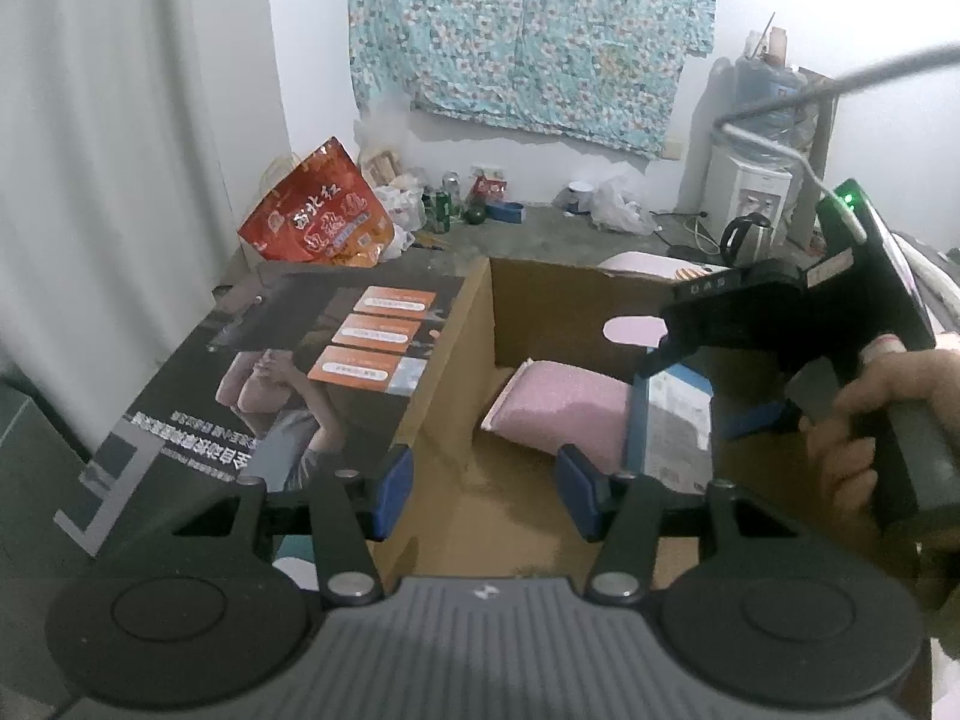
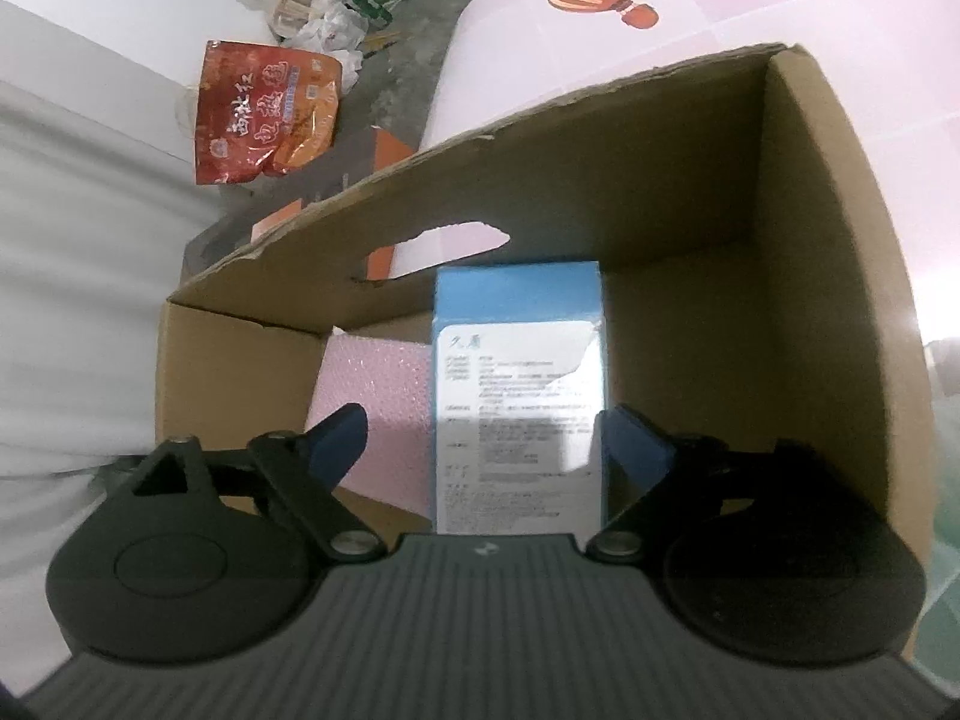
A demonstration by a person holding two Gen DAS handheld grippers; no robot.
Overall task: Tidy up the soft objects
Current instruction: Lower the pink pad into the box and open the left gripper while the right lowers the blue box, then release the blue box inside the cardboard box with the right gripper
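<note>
Two things lie inside my cardboard box (image 2: 828, 276): a pink padded pouch (image 2: 375, 396) on the floor toward its left wall, and a blue packet (image 2: 519, 360) with a white printed label just beside it, overlapping the pouch's edge. My right gripper (image 2: 483, 441) points down into the box with its jaws spread wide on either side of the packet, pads clear of it. My left gripper (image 1: 483, 486) hovers over the box's near end, partly open and empty.
</note>
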